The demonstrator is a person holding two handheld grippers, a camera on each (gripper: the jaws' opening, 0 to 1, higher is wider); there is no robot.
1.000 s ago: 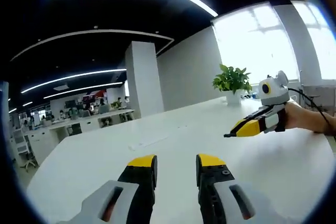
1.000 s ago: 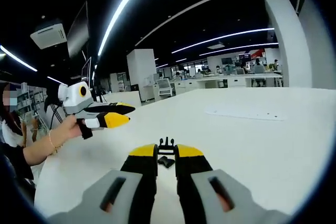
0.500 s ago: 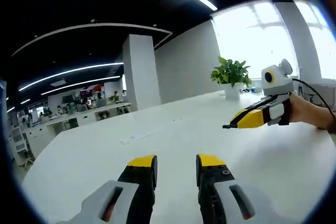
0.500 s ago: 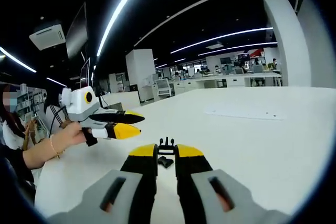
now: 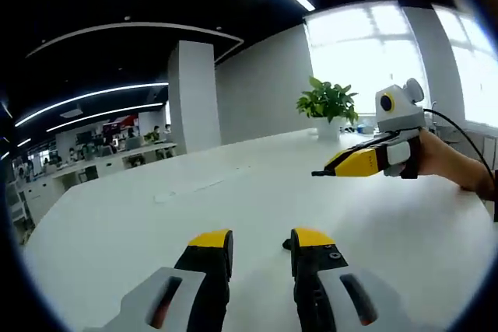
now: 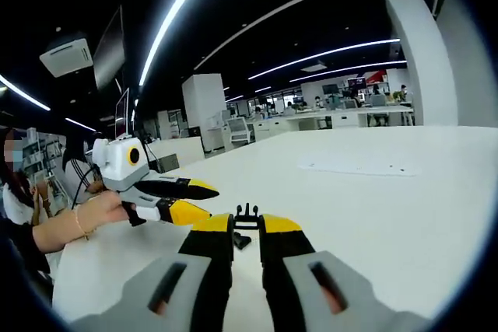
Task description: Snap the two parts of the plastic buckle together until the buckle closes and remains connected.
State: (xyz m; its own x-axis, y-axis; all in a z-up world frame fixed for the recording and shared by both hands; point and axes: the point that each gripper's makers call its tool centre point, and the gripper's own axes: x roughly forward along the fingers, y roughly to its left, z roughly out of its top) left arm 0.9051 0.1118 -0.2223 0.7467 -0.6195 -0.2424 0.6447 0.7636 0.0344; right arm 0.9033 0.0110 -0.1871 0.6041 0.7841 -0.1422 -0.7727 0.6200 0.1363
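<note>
Now buckle part (image 6: 247, 212) btwn right gripper (image 6: 247, 225) jaws

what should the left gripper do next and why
Probably lower the left gripper, jaws open and empty, onto the loose buckle part on the white table and grasp it. The right gripper already holds the pronged buckle part, so mating needs the other half.

Black plastic buckle, two parts, unjoined. Pronged part (image 6: 247, 213) stands upright between the right tongs (image 6: 247, 232), prongs uppermost. Second part (image 6: 241, 240) lies flat on the white bench (image 6: 405, 207), just below the first.
</note>
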